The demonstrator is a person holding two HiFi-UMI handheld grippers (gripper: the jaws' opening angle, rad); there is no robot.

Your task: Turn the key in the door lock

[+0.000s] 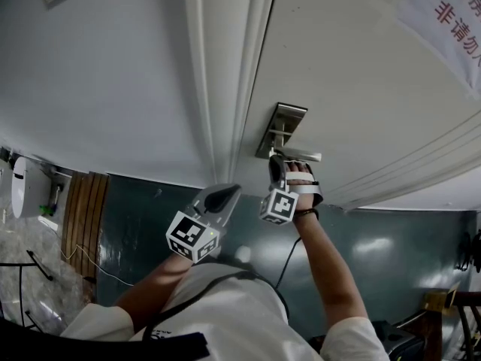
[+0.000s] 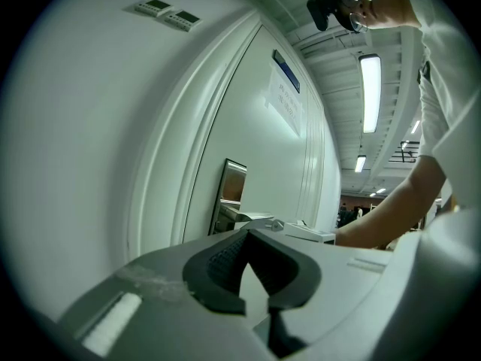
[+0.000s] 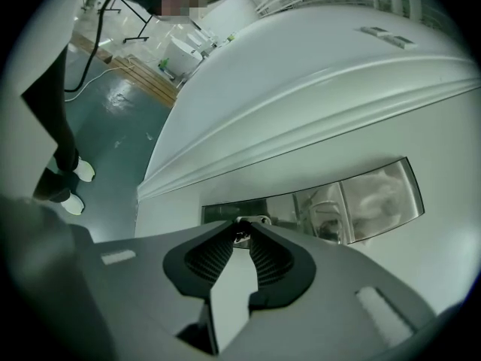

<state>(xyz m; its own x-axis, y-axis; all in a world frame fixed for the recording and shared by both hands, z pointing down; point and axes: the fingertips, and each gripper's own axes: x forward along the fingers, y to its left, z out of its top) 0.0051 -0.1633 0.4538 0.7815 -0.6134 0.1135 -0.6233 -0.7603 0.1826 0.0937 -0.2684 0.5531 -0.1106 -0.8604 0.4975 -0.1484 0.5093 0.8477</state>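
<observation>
A steel lock plate [image 1: 279, 130] with a lever handle [image 1: 302, 156] is fixed to the white door [image 1: 361, 74]. My right gripper [image 1: 276, 162] is at the plate, just below the handle. In the right gripper view its fingertips [image 3: 242, 230] pinch a small metal key [image 3: 243, 236] that sits in the lock plate [image 3: 361, 201]. My left gripper [image 1: 224, 194] hangs back near the door frame, apart from the lock. Its jaws [image 2: 252, 235] are shut with nothing between them, pointing along the door towards the plate [image 2: 229, 194].
The white door frame [image 1: 225, 89] runs to the left of the lock. A paper sign [image 1: 451, 13] hangs on the door at the upper right. A wooden board [image 1: 83, 209] lies on the teal floor at the left. A person's legs [image 3: 60, 149] stand behind.
</observation>
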